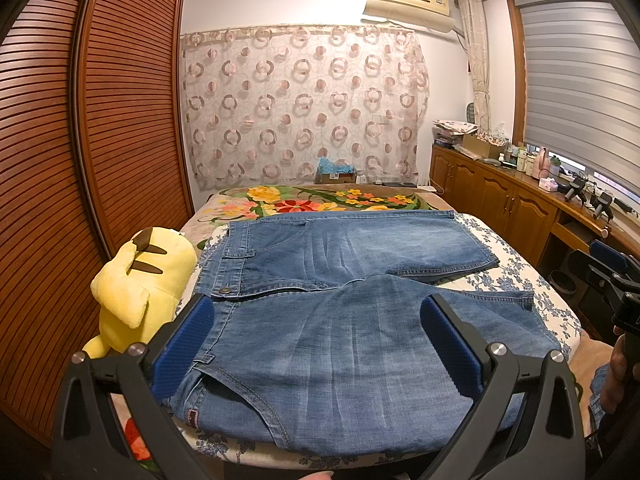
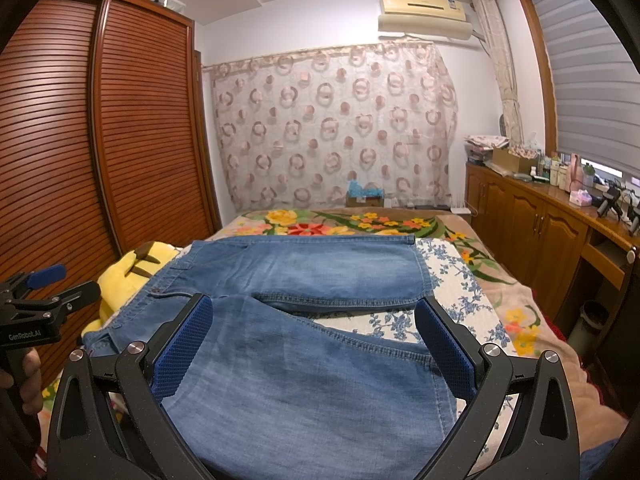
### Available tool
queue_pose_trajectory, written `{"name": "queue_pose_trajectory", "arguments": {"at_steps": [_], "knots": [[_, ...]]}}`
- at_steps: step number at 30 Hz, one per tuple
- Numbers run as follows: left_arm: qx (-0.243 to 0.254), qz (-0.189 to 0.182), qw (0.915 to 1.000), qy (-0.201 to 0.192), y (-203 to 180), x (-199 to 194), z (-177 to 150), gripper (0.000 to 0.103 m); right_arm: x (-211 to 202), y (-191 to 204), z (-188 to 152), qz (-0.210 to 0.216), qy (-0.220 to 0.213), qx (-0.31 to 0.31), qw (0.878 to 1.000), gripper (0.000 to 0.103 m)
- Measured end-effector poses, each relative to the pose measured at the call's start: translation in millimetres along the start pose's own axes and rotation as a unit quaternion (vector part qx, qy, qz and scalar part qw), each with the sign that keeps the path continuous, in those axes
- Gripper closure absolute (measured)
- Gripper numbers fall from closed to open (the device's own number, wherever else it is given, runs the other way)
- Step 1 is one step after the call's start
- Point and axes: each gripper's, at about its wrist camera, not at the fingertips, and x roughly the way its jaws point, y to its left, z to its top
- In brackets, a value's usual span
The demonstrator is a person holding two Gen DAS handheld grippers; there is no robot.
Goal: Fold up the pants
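Blue denim pants [image 1: 340, 304] lie flat on the bed, waistband to the left, both short legs spread to the right with a gap between them. My left gripper [image 1: 316, 308] hovers open over the waist end of the near leg, its blue pads wide apart with nothing between them. My right gripper [image 2: 310, 308] hangs open above the near leg's hem end of the pants [image 2: 304, 360]. In the left wrist view the right gripper [image 1: 608, 268] shows at the right edge, held by a hand. The left gripper [image 2: 52, 284] appears at the left edge of the right wrist view.
A yellow plush toy [image 1: 140, 288] lies against the waistband on the left. A floral sheet [image 1: 516, 284] and flowered blanket [image 1: 304, 200] cover the bed. A slatted wardrobe [image 1: 80, 160] stands left; wooden cabinets [image 1: 500, 196] with bottles run along the right.
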Motion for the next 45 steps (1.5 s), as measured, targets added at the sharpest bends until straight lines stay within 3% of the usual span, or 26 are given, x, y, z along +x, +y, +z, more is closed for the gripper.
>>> {"name": "queue_pose_trajectory", "arguments": {"at_steps": [16, 26, 45], "knots": [[-0.001, 0.003, 0.9999, 0.014, 1.4, 6.6, -0.8, 0.000, 2.9, -3.8, -4.2, 0.002, 0.008, 0.000, 1.000, 0.000], [-0.014, 0.010, 0.9988, 0.045, 14.6, 28.0, -17.3, 0.000, 17.3, -21.9, -23.6, 0.002, 0.049, 0.000, 0.999, 0.000], [-0.043, 0.030, 0.9944, 0.092, 76.9, 60.6, -54.0, 0.000, 52.2, -46.2, -53.0, 0.014, 0.127, 0.001, 0.992, 0.000]]}}
